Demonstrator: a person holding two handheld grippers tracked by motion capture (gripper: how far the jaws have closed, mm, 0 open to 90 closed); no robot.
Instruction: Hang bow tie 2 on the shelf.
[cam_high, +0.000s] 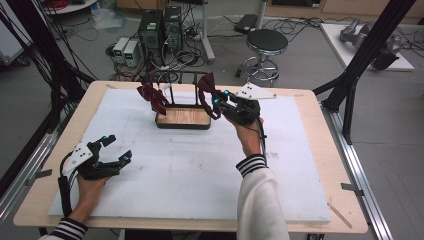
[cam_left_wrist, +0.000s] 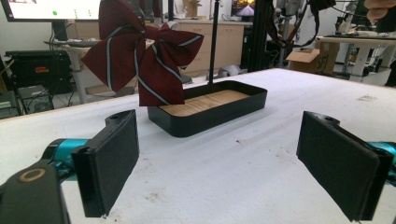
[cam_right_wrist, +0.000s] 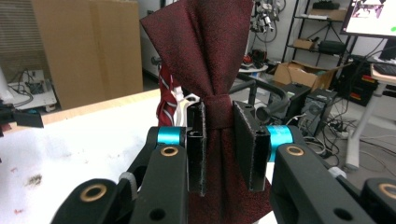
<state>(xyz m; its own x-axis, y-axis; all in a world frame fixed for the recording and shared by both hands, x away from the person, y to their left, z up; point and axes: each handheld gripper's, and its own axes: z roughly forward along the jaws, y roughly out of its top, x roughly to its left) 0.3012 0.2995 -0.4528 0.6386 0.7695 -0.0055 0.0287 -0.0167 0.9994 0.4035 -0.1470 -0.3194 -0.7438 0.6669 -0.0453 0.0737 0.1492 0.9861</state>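
Round stool (cam_high: 267, 42), computer towers (cam_high: 161, 29), cardboard box (cam_right_wrist: 86, 49)

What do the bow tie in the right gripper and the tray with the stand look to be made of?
The plain bow tie in the right gripper looks like woven fabric, dark red with a fine matte grain and soft folds at its knot. The tray appears to have a smooth black rim, metal or plastic, I cannot tell which, with a light wooden floor showing grain lines.

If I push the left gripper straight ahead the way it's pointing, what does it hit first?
Likely the black tray with the wooden bottom, under the striped bow tie. The white table cover between the open left gripper and the tray looks free, though depth is uncertain.
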